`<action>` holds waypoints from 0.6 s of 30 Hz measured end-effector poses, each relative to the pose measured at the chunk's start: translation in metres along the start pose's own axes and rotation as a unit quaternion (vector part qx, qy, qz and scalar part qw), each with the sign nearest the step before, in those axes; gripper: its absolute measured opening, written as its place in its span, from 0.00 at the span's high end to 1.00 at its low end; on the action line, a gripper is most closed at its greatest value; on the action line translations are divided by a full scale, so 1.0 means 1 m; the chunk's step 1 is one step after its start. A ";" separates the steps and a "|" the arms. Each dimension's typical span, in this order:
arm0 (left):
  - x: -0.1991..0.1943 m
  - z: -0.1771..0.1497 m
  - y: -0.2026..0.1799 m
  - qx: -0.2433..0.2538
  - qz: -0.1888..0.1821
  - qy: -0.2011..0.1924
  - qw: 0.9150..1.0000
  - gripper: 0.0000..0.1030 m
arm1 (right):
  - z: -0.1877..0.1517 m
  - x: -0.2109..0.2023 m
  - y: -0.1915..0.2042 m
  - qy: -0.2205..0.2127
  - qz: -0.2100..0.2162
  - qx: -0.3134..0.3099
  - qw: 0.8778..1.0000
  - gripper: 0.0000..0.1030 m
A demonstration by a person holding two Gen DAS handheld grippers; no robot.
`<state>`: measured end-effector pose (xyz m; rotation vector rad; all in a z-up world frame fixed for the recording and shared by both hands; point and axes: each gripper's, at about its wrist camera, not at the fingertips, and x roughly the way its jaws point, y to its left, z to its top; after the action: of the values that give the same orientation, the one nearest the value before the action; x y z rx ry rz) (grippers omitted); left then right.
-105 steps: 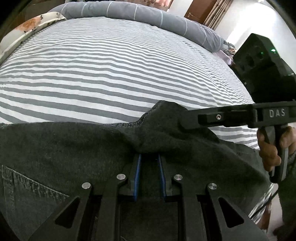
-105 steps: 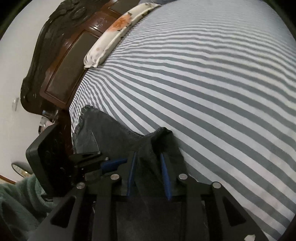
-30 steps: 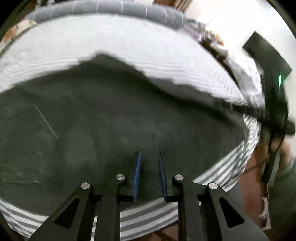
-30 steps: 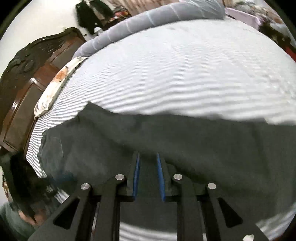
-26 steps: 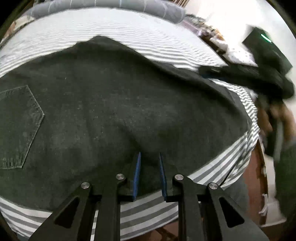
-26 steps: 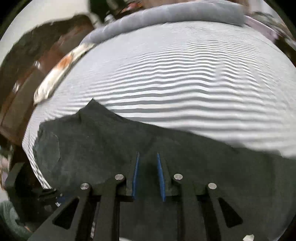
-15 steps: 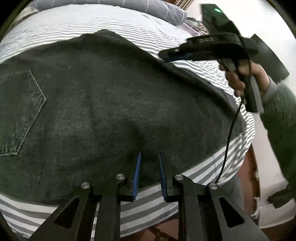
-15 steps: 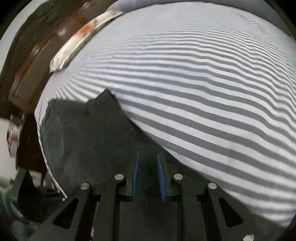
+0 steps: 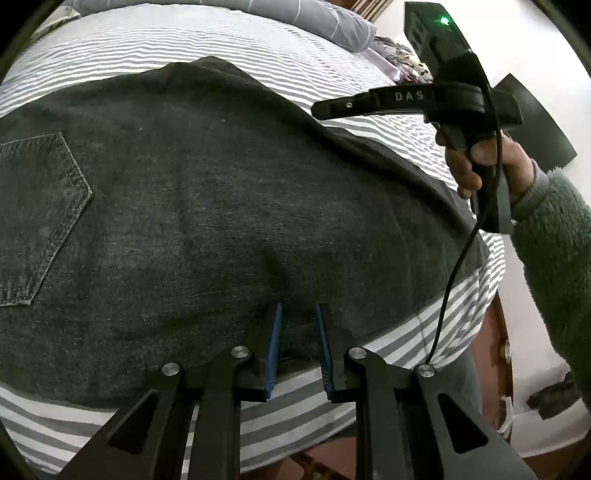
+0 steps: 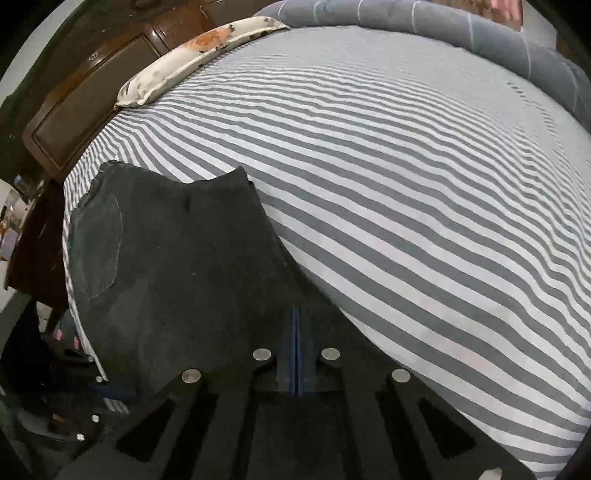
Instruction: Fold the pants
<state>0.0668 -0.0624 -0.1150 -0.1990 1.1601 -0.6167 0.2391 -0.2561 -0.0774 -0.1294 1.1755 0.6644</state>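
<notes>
Dark grey denim pants (image 9: pixel 221 206) lie spread flat on the striped bed, back pocket (image 9: pixel 40 218) at the left. They also show in the right wrist view (image 10: pixel 177 273). My left gripper (image 9: pixel 298 314) is open, its blue pads straddling the near edge of the pants. My right gripper (image 10: pixel 296 314) is shut, pads together, with nothing between them that I can see, raised above the far right edge of the pants. It appears in the left wrist view (image 9: pixel 332 109), held by a hand in a green sleeve.
The grey-and-white striped bed sheet (image 10: pixel 406 192) stretches beyond the pants. A rolled grey blanket (image 10: pixel 461 33) lies along the far side. A floral pillow (image 10: pixel 192 62) rests against the dark wooden headboard (image 10: pixel 74 110). The bed's near edge (image 9: pixel 314 424) drops to the floor.
The pants were carried over and laid out flat on the bed. My right gripper let go of the pants, lifted away and closed its pads. My left gripper stays at the near edge.
</notes>
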 end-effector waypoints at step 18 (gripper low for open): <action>-0.003 0.002 0.009 -0.009 -0.012 0.001 1.000 0.80 | 0.029 0.030 -0.018 0.024 0.103 0.009 0.994 0.86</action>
<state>0.0710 -0.0536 -0.1160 -0.2276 1.1674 -0.6281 0.2793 -0.2460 -0.0963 -0.0076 1.2506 0.8357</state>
